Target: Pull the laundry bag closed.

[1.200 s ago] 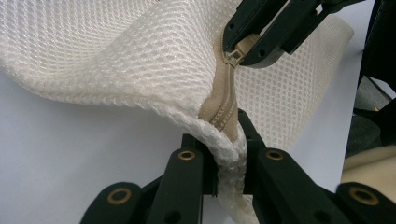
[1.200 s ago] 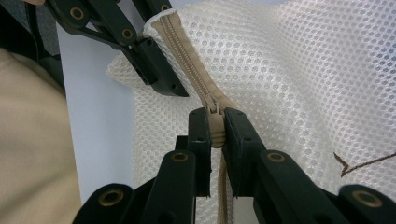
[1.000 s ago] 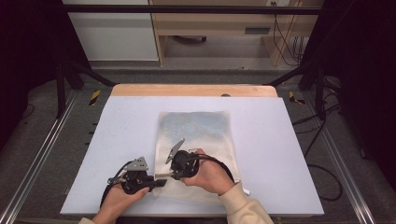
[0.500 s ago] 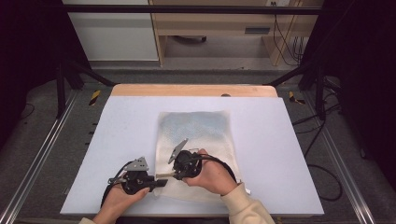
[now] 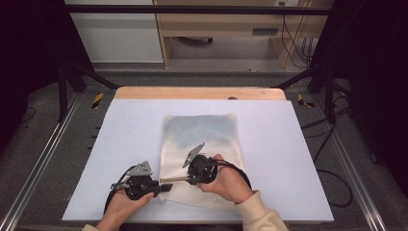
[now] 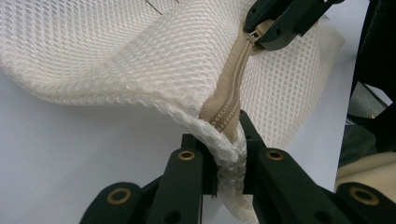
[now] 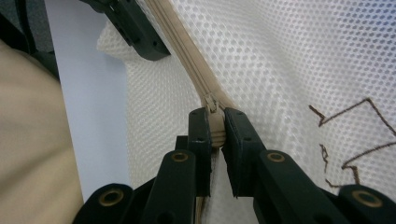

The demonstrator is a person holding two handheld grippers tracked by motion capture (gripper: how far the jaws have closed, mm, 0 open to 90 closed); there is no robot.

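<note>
A cream mesh bag (image 5: 202, 134) with a beige zipper (image 6: 233, 88) lies on the white table (image 5: 288, 144). My left gripper (image 6: 229, 140) is shut on the bag's near-left edge where the zipper ends, lifting that corner a little; from above, the left gripper (image 5: 166, 186) points right. My right gripper (image 7: 215, 121) is shut on the zipper pull (image 7: 215, 133), with the zipper tape (image 7: 182, 51) running on toward the left gripper (image 7: 135, 28). In the high view the right gripper (image 5: 185, 178) points left, close to the other one.
Brown stitched marks (image 7: 345, 121) show on the mesh right of the zipper. A wooden strip (image 5: 199, 93) borders the table's far edge. Metal rails (image 5: 43, 159) run along both sides, with cables (image 5: 337, 178) on the floor at the right.
My right gripper has shifted slightly to the right, away from the left gripper, still on the zipper pull. The left gripper has held still.
</note>
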